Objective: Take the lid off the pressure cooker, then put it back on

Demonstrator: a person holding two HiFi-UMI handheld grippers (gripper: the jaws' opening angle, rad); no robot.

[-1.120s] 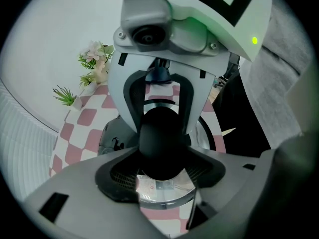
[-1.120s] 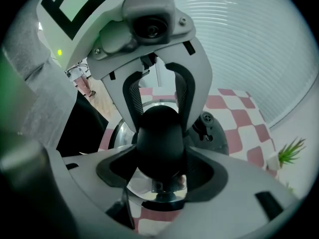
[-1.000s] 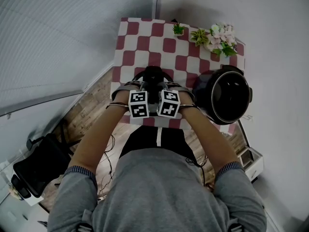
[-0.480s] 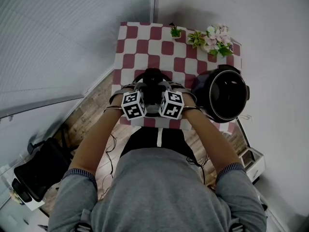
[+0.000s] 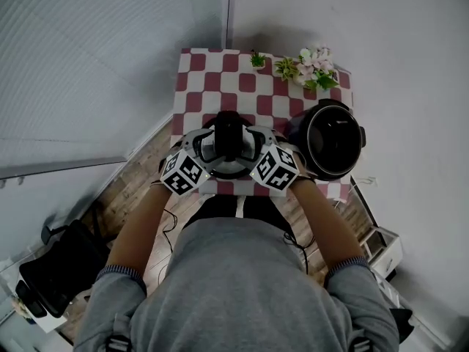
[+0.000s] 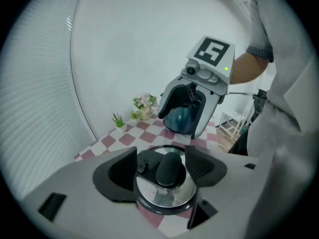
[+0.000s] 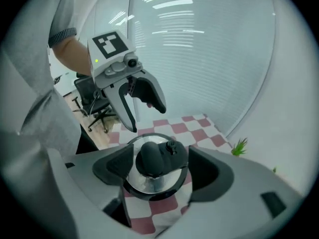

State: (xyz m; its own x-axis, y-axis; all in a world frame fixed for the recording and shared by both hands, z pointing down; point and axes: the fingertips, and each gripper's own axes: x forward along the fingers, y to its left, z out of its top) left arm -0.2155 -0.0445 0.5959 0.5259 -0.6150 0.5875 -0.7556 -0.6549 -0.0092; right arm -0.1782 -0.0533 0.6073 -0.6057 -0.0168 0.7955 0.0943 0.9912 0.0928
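My left claw (image 6: pixel 162 171) and right claw (image 7: pixel 160 168) hang open, holding nothing, above the lid (image 5: pixel 229 147), which lies on the table (image 5: pixel 220 72) at centre frame; the uncovered pot (image 5: pixel 333 139) stands just right of it

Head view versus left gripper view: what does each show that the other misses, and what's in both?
Head view only: the open pot's inside and a black chair on the floor. Left gripper view only: the left gripper's jaws, apart, gripping nothing, the lid's handle seen between them. Both: the lid on the checkered table, the right gripper, the flowers.
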